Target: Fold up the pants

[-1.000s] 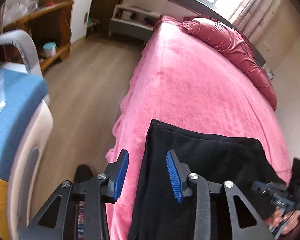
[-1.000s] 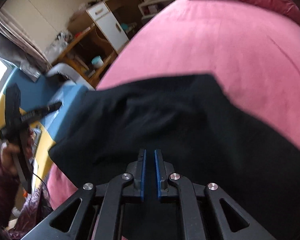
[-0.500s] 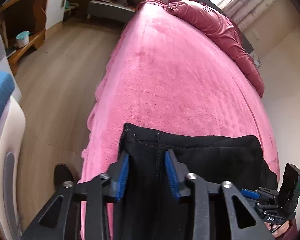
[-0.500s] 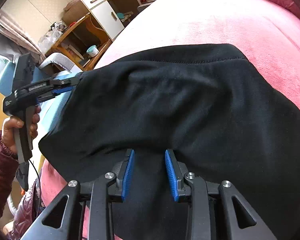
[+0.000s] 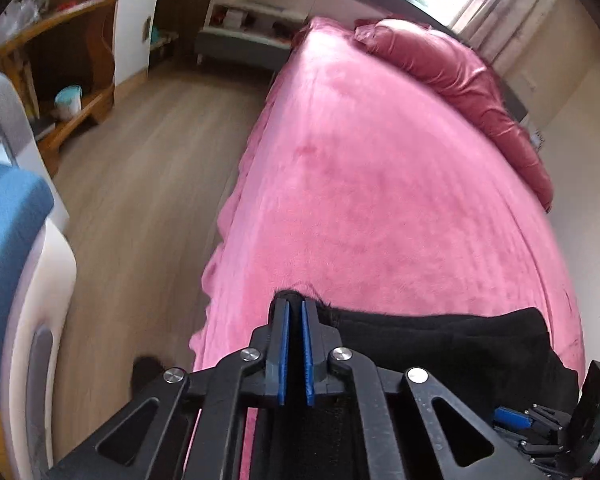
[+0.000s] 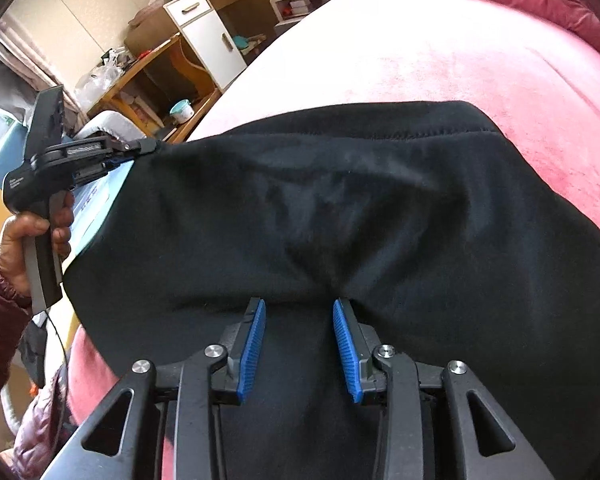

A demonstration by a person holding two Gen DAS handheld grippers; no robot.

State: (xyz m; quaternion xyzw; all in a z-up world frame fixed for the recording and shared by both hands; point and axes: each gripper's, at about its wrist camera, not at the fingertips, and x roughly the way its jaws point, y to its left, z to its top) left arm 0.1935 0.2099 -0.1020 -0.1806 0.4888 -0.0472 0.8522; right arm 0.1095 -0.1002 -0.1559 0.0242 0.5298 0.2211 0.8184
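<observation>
My jaws on the left gripper (image 5: 294, 308) are clenched on the corner of the black pants (image 6: 340, 208), the blue pads nearly together with a tuft of dark cloth pinched at their tips. On the right gripper (image 6: 299, 308) my jaws stand released, wide apart, resting low over a ridge of the cloth with nothing between them. The pants lie spread on the pink bed (image 5: 380, 200) near its foot, one edge hanging toward the floor (image 5: 140, 200) side. From the right wrist view I see the left gripper (image 6: 140, 147) held level out at the far corner of the pants, the left hand (image 6: 32, 240) wrapped around its upright handle, a maroon sleeve (image 6: 0, 320) below. A dark red pillow (image 5: 460, 76) lies at the head of the bed.
</observation>
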